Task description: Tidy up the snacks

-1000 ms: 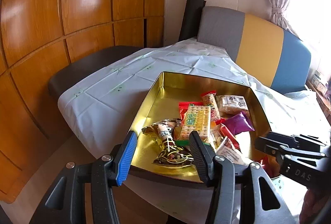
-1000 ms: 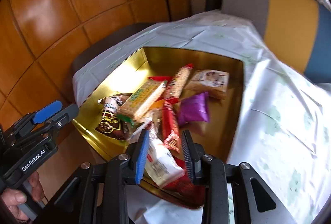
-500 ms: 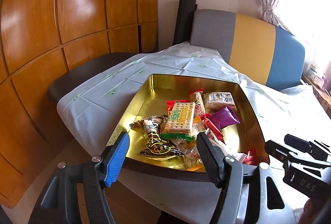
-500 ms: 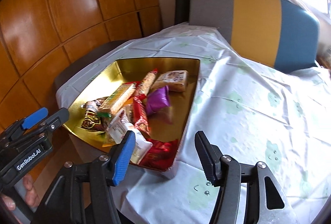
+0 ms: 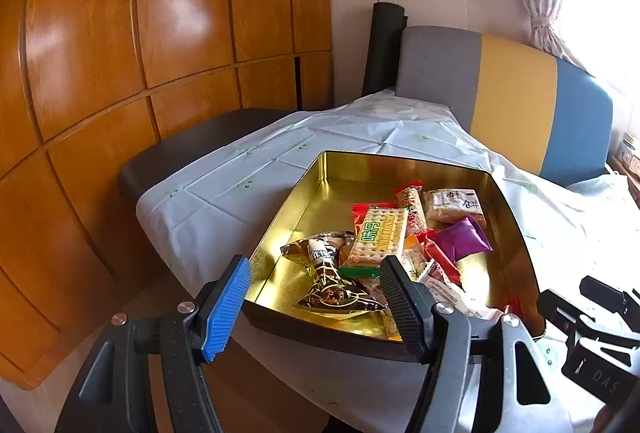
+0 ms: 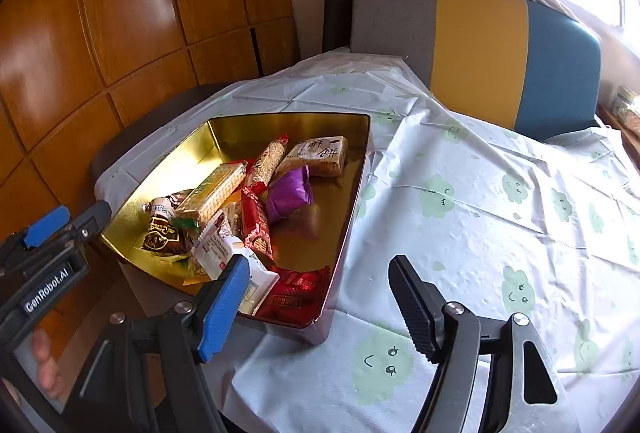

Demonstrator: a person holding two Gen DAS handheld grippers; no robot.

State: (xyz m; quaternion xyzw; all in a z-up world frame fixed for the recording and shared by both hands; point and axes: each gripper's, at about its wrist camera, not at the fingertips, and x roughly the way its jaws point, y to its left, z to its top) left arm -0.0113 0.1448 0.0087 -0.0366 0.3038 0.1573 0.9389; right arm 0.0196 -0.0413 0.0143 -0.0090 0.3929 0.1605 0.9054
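A gold tin tray (image 5: 320,209) (image 6: 224,137) sits on the table's left part, holding several snack packs: a green-labelled cracker pack (image 5: 378,237) (image 6: 212,193), a purple pouch (image 5: 462,239) (image 6: 288,193), a brown chocolate pack (image 5: 332,281) (image 6: 162,233), a white wrapper (image 6: 228,257) and a red pack (image 6: 296,293). My left gripper (image 5: 316,305) is open and empty, just short of the tray's near edge. My right gripper (image 6: 316,309) is open and empty, above the tray's near right corner.
The table wears a white cloth with green cloud faces (image 6: 500,213). A grey, yellow and blue bench back (image 6: 480,45) stands behind it, a dark seat (image 5: 192,149) at the left, wood panelling (image 5: 160,33) beyond. Bare cloth lies right of the tray.
Both grippers have drawn back from the tray. The right gripper opened wide, leaving the white wrapper in the tray, and swung right over the cloth.
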